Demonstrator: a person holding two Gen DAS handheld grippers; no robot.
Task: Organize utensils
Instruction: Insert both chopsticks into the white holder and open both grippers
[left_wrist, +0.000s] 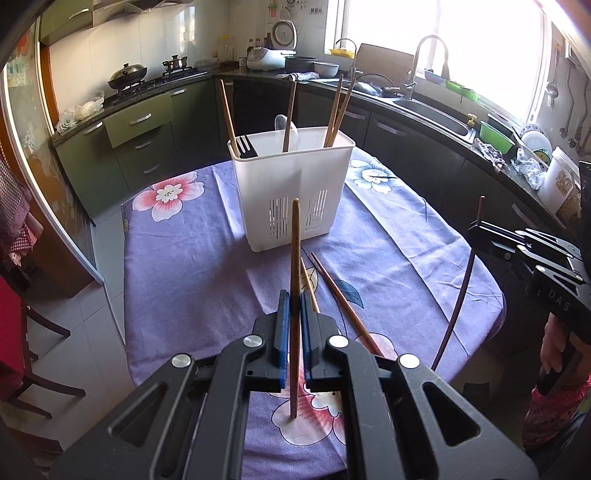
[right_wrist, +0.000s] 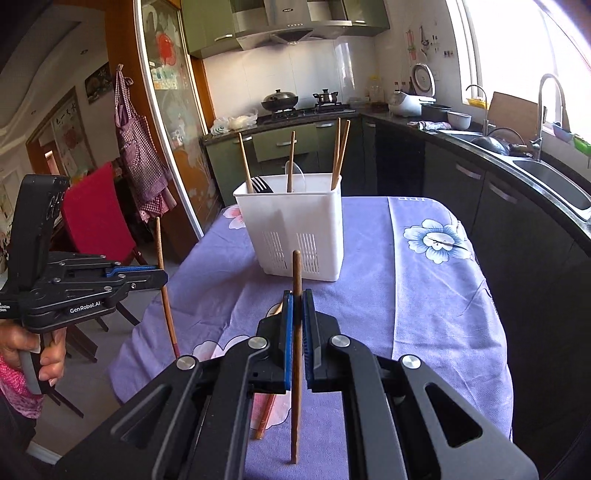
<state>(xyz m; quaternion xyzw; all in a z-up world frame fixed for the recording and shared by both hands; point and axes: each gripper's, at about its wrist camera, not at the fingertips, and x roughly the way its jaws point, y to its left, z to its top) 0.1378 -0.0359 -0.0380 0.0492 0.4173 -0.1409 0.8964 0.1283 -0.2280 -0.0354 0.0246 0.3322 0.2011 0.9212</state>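
Note:
A white utensil caddy (left_wrist: 291, 184) stands on the purple flowered tablecloth (left_wrist: 192, 258); it also shows in the right wrist view (right_wrist: 295, 229). It holds several wooden chopsticks, a black fork and a clear spoon. My left gripper (left_wrist: 293, 299) is shut on an upright brown chopstick (left_wrist: 295, 251), short of the caddy. My right gripper (right_wrist: 296, 299) is shut on another upright brown chopstick (right_wrist: 296, 273). Two loose chopsticks (left_wrist: 340, 295) lie on the cloth by the left gripper. Each gripper shows from the side in the other view, the right one (left_wrist: 480, 230) and the left one (right_wrist: 162, 275).
Dark kitchen counters with a sink (left_wrist: 436, 114), a tap and dishes run along the right. A stove with a wok (left_wrist: 127, 74) is at the back left. A red chair (right_wrist: 96, 214) stands left of the table.

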